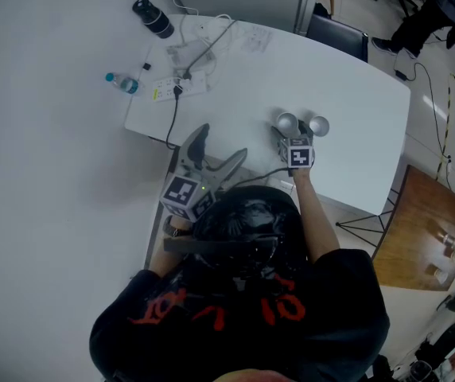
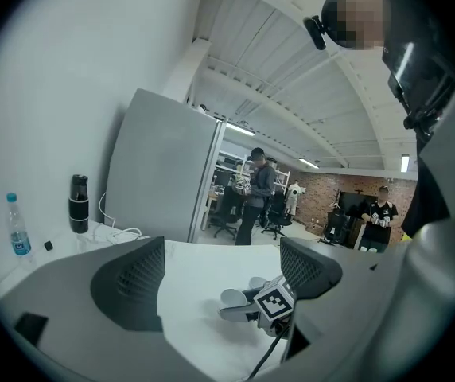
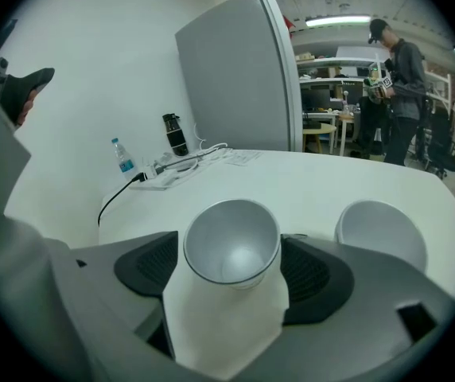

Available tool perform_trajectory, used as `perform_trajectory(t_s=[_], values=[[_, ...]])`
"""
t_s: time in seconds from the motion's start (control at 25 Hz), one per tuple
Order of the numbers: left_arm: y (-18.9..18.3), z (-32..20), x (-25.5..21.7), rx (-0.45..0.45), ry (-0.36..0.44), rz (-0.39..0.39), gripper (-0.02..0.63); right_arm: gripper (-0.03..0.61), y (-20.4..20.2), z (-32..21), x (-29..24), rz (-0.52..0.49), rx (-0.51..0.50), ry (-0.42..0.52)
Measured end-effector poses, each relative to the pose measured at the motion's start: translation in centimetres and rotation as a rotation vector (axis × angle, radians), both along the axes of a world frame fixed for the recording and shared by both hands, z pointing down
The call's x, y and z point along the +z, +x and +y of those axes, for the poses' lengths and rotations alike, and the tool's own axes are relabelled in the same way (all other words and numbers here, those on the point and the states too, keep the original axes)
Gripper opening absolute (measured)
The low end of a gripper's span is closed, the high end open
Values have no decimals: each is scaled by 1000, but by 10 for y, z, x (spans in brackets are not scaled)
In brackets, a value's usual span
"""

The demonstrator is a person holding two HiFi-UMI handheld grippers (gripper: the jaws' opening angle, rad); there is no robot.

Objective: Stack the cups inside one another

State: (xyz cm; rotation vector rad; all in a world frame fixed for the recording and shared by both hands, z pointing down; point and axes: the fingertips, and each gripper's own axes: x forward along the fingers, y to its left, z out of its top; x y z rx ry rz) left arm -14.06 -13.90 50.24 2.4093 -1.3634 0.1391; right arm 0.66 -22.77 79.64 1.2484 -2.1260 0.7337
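Observation:
Two silver metal cups stand side by side on the white table (image 1: 347, 86). My right gripper (image 1: 294, 136) reaches down to them. In the right gripper view the left cup (image 3: 231, 241) stands upright between the jaws of my right gripper (image 3: 229, 267). The pads sit close on both sides and I see no squeeze. The second cup (image 3: 383, 231) stands just right of the right jaw, outside it. My left gripper (image 1: 218, 148) hovers open and empty over the table's near left edge. Its own view looks past its fingers (image 2: 132, 281) at the right gripper's marker cube (image 2: 275, 302) and the cups (image 2: 233, 297).
At the table's far left lie a power strip with cables (image 1: 180, 86), a small water bottle (image 1: 122, 82) and a black flask (image 1: 153, 17). A grey partition (image 3: 239, 86) stands behind the table. A wooden table (image 1: 418, 229) is at the right. People stand in the background.

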Motion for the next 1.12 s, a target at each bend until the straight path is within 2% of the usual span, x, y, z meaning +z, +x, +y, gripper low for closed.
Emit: perform_trajectory(t_s=[0.08, 0.24, 0.32, 0.56, 0.64, 0.84, 1.04, 1.12], values=[[-2, -2, 2, -18, -4, -20, 437, 368, -2, 0, 0, -9, 6, -4], [-5, -3, 7, -30, -15, -65, 431, 367, -8, 8, -4, -52, -5, -20], [-6, -4, 8, -32, -17, -57, 423, 367, -8, 14, -7, -56, -6, -21], [-13, -7, 5, -29, -41, 83, 347, 367, -3, 37, -14, -80, 20, -16], [-14, -7, 5, -24, -45, 108, 311, 367, 2, 45, -19, -104, 50, -19], [-8, -9, 8, -4, -53, 151, 277, 365, 12, 65, -34, -146, 107, -8], [-4, -9, -4, 26, -31, 330, 265, 367, 34, 85, -54, -193, 182, 15], [-6, -12, -5, 22, -4, 287, 273, 366, 43, 90, -64, -201, 212, 33]])
